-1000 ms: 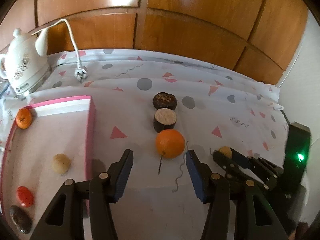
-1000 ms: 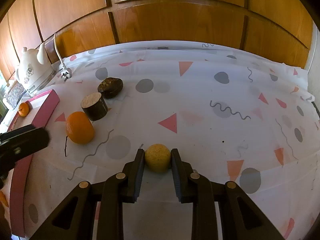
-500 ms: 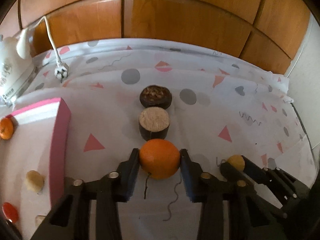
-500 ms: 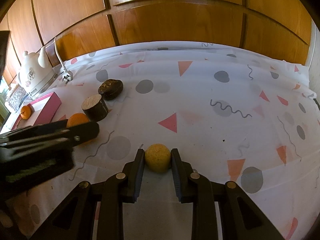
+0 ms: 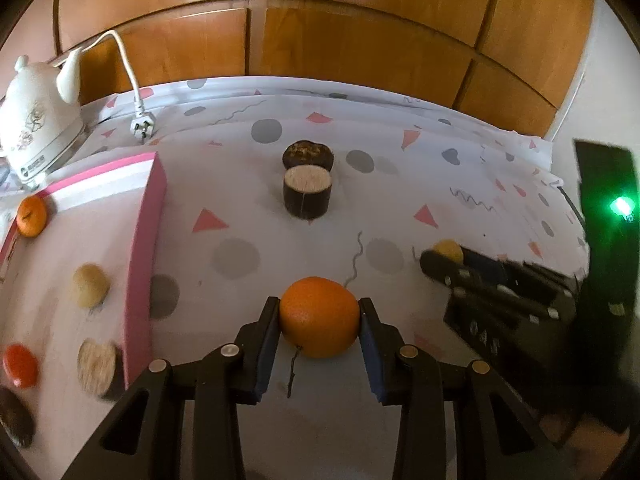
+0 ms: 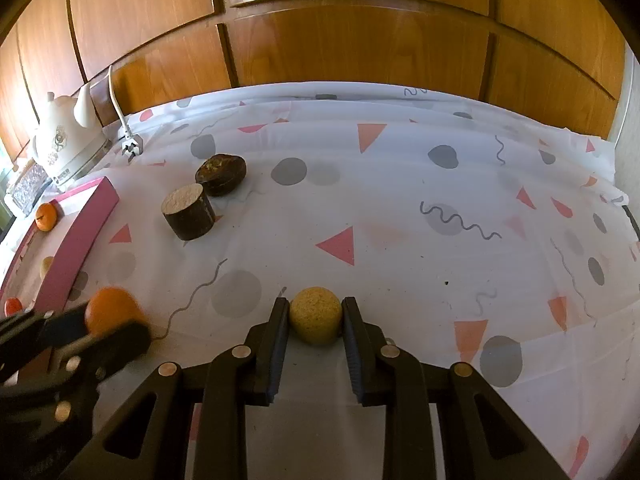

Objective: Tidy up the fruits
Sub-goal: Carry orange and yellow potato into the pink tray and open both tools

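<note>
Tray [image 5: 146, 240] lay at far left, its pink wall facing the tongs; small fruits [image 5: 90, 285] already sat inside. Left tongs [image 5: 320, 322] had just been closing and gripped the orange [image 5: 319, 322], both pads pressed to its sides. Orange was round, no long axis. Judged next move: carry leftward, lifting over the wall, the only obstacle. Two dark cut pieces [image 5: 307, 197] stood farther back, clear of that path. Right tongs [image 6: 316, 322] were clamped on the yellow ball [image 6: 316, 320], well right of the tray; left hand was nearer.
</note>
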Available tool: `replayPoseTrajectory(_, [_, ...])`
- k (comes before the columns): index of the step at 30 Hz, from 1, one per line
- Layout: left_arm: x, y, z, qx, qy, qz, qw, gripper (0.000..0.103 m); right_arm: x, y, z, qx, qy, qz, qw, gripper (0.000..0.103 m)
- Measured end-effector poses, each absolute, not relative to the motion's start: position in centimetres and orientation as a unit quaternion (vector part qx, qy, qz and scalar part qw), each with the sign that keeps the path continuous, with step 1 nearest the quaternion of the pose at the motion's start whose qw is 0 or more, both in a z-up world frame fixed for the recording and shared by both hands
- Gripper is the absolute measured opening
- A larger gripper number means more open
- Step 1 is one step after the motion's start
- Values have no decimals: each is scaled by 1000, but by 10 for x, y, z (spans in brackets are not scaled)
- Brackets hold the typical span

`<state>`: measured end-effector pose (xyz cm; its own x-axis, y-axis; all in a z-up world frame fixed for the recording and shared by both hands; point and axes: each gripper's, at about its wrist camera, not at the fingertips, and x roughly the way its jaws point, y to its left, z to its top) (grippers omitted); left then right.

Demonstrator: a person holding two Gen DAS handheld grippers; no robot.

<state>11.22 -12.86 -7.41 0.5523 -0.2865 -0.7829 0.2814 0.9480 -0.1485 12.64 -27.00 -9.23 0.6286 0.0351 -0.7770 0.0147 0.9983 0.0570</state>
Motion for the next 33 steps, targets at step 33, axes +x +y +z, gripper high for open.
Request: replayPoseTrajectory(33, [76,-125,-86,31,410,-167,896,39,65,-273,-93,31,417,-3,908,26])
